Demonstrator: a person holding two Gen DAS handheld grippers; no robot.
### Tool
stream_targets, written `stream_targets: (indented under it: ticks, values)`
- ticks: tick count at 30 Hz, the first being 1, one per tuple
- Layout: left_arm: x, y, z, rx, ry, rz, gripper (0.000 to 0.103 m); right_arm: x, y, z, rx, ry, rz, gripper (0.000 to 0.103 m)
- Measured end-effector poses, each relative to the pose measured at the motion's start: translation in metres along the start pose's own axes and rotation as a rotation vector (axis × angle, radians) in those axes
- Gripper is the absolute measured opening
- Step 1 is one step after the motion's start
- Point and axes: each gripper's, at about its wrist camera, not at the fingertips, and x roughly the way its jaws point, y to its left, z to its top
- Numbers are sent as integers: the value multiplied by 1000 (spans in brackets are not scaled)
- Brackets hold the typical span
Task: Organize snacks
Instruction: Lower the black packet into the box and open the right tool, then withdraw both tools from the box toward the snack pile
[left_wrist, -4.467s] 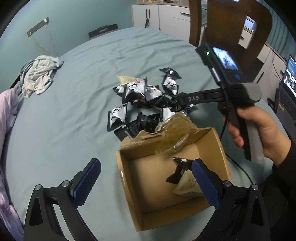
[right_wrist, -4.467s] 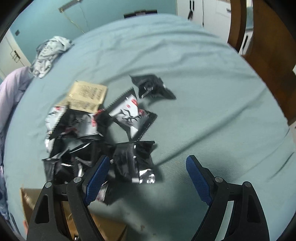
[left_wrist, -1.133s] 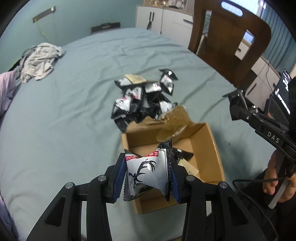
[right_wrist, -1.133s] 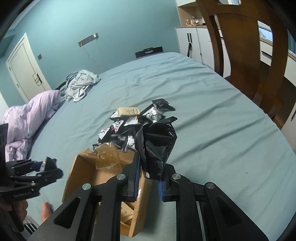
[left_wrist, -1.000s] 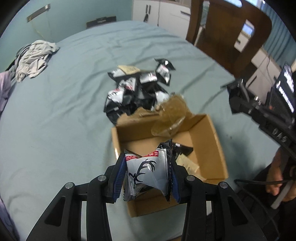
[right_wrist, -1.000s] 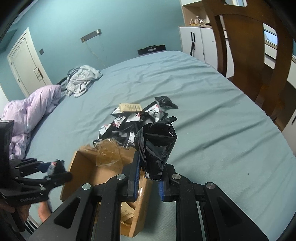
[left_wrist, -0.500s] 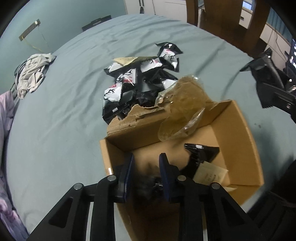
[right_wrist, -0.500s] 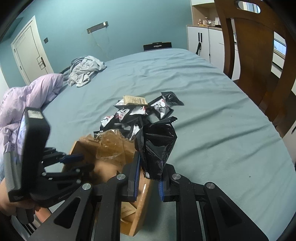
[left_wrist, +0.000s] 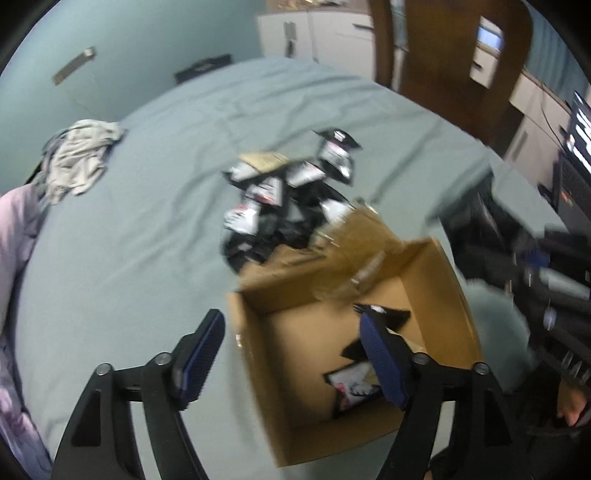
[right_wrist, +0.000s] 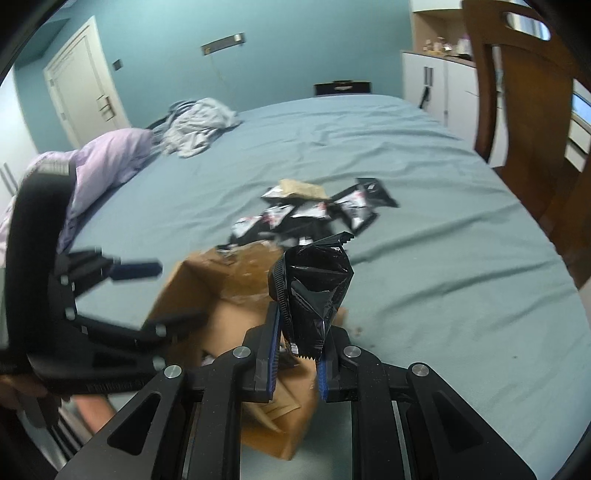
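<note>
An open cardboard box (left_wrist: 269, 299) (right_wrist: 184, 288) sits on the blue-grey bed. My left gripper (left_wrist: 291, 356) hovers over its near left corner, its jaws opening with nothing between the pads. A silver-and-black snack packet (left_wrist: 352, 387) lies in the box below, next to other packets. My right gripper (right_wrist: 295, 354) is shut on a black snack packet (right_wrist: 314, 291), held upright over the box's right edge. A pile of black and silver packets (left_wrist: 280, 199) (right_wrist: 314, 210) lies behind the box. In the right wrist view the left gripper (right_wrist: 162, 295) shows blurred at left.
Crumpled clear film (left_wrist: 354, 251) hangs over the box's torn back flap. Grey clothes (left_wrist: 77, 162) (right_wrist: 199, 125) and a lilac duvet (right_wrist: 103, 158) lie at the far left. A wooden chair (left_wrist: 443, 55) (right_wrist: 517, 92) and a laptop (left_wrist: 576, 147) stand to the right.
My left gripper dipped into the box with the silver packet, then let it go and lifted with its jaws spread. The right gripper keeps its black packet and has shifted slightly toward the box.
</note>
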Motion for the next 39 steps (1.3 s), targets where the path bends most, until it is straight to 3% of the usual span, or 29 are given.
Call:
stream_targets:
  ticks: [4, 8, 11, 16, 20, 25, 34, 37, 39]
  values:
    - [-9, 32, 2, -108, -25, 69, 82, 5, 8, -2, -59, 29, -2, 14]
    - [-3, 63, -1, -248, 6, 36, 82, 14, 17, -2, -111, 69, 18, 14]
    - [3, 70, -3, -288, 27, 35, 82, 18, 22, -2, -144, 109, 51, 14]
    - [1, 63, -3, -254, 13, 57, 82, 28, 34, -3, -213, 164, 76, 15]
    - [0, 55, -2, -210, 7, 73, 82, 38, 49, -7, -298, 207, 45, 15]
    - [-1, 51, -1, -193, -3, 79, 82, 45, 52, -4, -315, 238, 25, 15]
    - [3, 52, -1, -194, 6, 89, 82, 31, 45, -5, -248, 166, 23, 16]
    - [2, 48, -1, -178, 5, 94, 82, 23, 40, -4, -211, 121, 17, 26]
    - [0, 44, -1, -159, -1, 97, 82, 15, 33, -5, -172, 89, 14, 43]
